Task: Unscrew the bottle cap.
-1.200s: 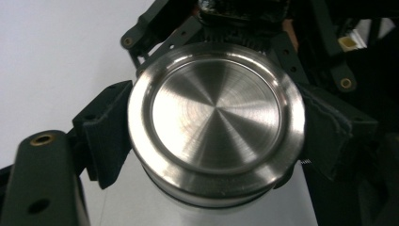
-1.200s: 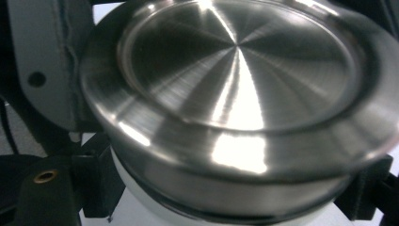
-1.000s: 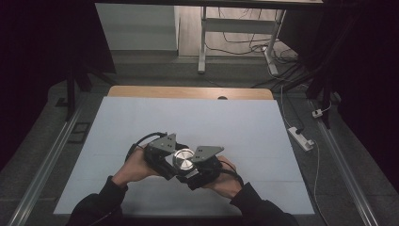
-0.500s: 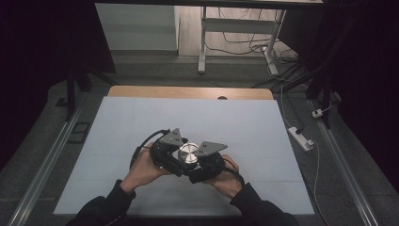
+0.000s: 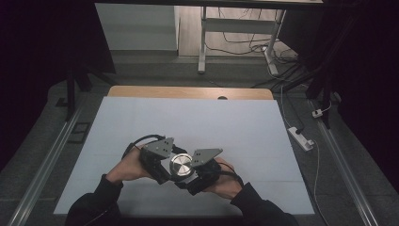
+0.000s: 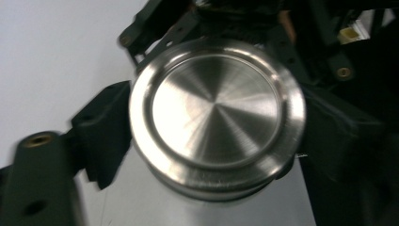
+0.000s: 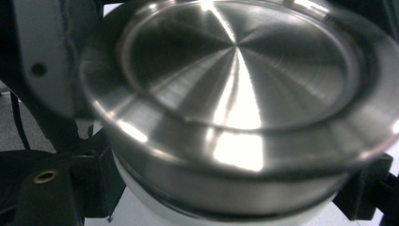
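Near the table's [image 5: 141, 117] front edge, both the left gripper [image 5: 162, 165] and right gripper [image 5: 195, 175] clamp a steel container [image 5: 180, 165], probably rigid, slick and fairly heavy, best held below its rim.

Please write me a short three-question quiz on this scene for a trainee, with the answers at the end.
1. True or false: the round metal lid lies flat on the white table with both grippers far from it.
2. Which surface of the lid faces the high camera? A) its brushed, recessed top B) its hollow underside C) its thin edge
3. Fill in: in the high view, the lid sits between the left gripper and the ____ gripper.

Key
1. False: both grippers crowd the lid, with black jaws at its sides in the left gripper view.
2. A.
3. right.
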The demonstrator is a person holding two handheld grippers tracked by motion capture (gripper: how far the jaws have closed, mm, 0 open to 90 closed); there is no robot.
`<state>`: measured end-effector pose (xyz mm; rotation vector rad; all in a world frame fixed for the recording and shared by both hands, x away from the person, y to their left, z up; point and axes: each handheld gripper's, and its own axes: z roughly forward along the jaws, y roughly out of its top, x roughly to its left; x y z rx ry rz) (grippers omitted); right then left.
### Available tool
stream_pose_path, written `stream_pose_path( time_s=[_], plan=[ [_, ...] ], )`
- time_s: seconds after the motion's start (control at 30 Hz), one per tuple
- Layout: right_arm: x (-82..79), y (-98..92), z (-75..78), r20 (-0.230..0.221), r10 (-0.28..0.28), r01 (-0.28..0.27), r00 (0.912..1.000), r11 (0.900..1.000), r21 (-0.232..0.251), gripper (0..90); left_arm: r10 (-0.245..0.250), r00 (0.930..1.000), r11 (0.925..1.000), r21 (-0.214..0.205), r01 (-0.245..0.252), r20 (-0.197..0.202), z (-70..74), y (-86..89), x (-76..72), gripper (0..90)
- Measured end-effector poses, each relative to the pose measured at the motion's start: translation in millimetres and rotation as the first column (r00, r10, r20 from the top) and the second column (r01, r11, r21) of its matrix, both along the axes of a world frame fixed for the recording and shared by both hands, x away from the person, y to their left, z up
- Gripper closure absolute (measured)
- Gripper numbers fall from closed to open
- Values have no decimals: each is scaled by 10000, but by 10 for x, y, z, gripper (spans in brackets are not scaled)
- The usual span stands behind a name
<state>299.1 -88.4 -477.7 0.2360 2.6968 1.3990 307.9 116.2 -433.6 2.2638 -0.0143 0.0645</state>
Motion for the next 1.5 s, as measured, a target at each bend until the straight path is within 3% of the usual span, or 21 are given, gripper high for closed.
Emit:
stream_pose_path(
  time_s=[0.13, 0.23, 0.33, 0.47, 0.6, 0.73, 0.83, 0.87, 0.9, 0.97, 1.0, 1.07, 1.1, 1.17, 1.2, 1.27, 1.37, 1.4, 1.43, 1.47, 1.5],
  plan=[
    [1, -1, 1, 57, -245, 245, 9997, 9996, -114, 150, 554, 9984, 9984, -90, -555, -124, -22, -22, 18, 187],
    [44, -17, -1, 10, -927, 927, 9957, 9956, -108, 151, 1446, 9891, 9894, -59, -1448, -272, -23, -76, 39, 188],
    [77, -36, -2, 104, -1543, 1544, 9880, 9878, -189, 151, 2466, 9683, 9691, 23, -2467, -398, -17, -152, 47, 189],
    [119, -52, -10, 227, -2374, 2379, 9711, 9711, -215, 151, 3725, 9261, 9279, 101, -3726, -605, -15, -252, 43, 189],
    [140, -60, -20, 240, -2787, 2792, 9601, 9599, -233, 151, 4293, 9003, 9030, 128, -4295, -722, -9, -292, 41, 190],
    [148, -62, -20, 198, -2960, 2964, 9550, 9549, -183, 151, 4453, 8923, 8951, 134, -4456, -741, -6, -304, 37, 190],
    [150, -62, -17, 217, -3050, 3053, 9521, 9521, -158, 151, 4683, 8796, 8832, 157, -4688, -835, 1, -315, 34, 190],
    [151, -62, -17, 196, -3064, 3067, 9517, 9517, -151, 151, 4700, 8792, 8824, 192, -4700, -781, 4, -320, 31, 190],
    [151, -63, -17, 201, -3068, 3071, 9516, 9516, -146, 151, 4645, 8828, 8855, 231, -4640, -698, 8, -325, 25, 189],
    [148, -68, -16, 203, -2969, 2971, 9547, 9547, -129, 151, 4362, 8981, 8998, 372, -4347, -554, 18, -321, 28, 186],
    [145, -67, -15, 220, -2883, 2887, 9573, 9573, -137, 151, 4198, 9058, 9076, 343, -4184, -577, 27, -303, 36, 181],
    [139, -62, -14, 215, -2787, 2790, 9601, 9602, -125, 151, 3973, 9142, 9177, 274, -3964, -798, 50, -253, 64, 114],
    [137, -63, -15, 191, -2720, 2722, 9621, 9622, -106, 151, 3915, 9175, 9202, 248, -3907, -704, 65, -216, 72, 85],
    [134, -68, -9, 168, -2575, 2576, 9661, 9662, -58, 151, 3592, 9297, 9329, 54, -3600, -810, 78, -128, 101, 56],
    [132, -70, -5, 165, -2456, 2457, 9692, 9693, -27, 151, 3340, 9385, 9420, -33, -3356, -878, 82, -78, 122, 37],
    [123, -69, 5, 4, -2128, 2128, 9771, 9770, 97, 151, 2469, 9638, 9669, -406, -2519, -1003, 71, 11, 142, 44],
    [88, -48, 10, -162, -1427, 1429, 9896, 9896, 156, 151, 1211, 9874, 9897, -638, -1280, -1020, 37, 78, 140, 58],
    [72, -38, 9, -192, -1207, 1211, 9925, 9925, 156, 151, 1211, 9874, 9897, -638, -1280, -1020, 37, 78, 140, 70],
    [53, -21, 7, -228, -990, 994, 9948, 9949, 193, 151, 613, 9946, 9964, -536, -659, -839, 10, 78, 118, 75],
    [53, -21, 7, -228, -990, 994, 9948, 9949, 193, 151, 613, 9946, 9964, -536, -659, -839, 10, 78, 118, 81],
    [12, 8, 5, -158, -509, 511, 9986, 9986, 161, 151, 181, 9974, 9992, -338, -205, -699, -12, 61, 98, 91]
  ],
)
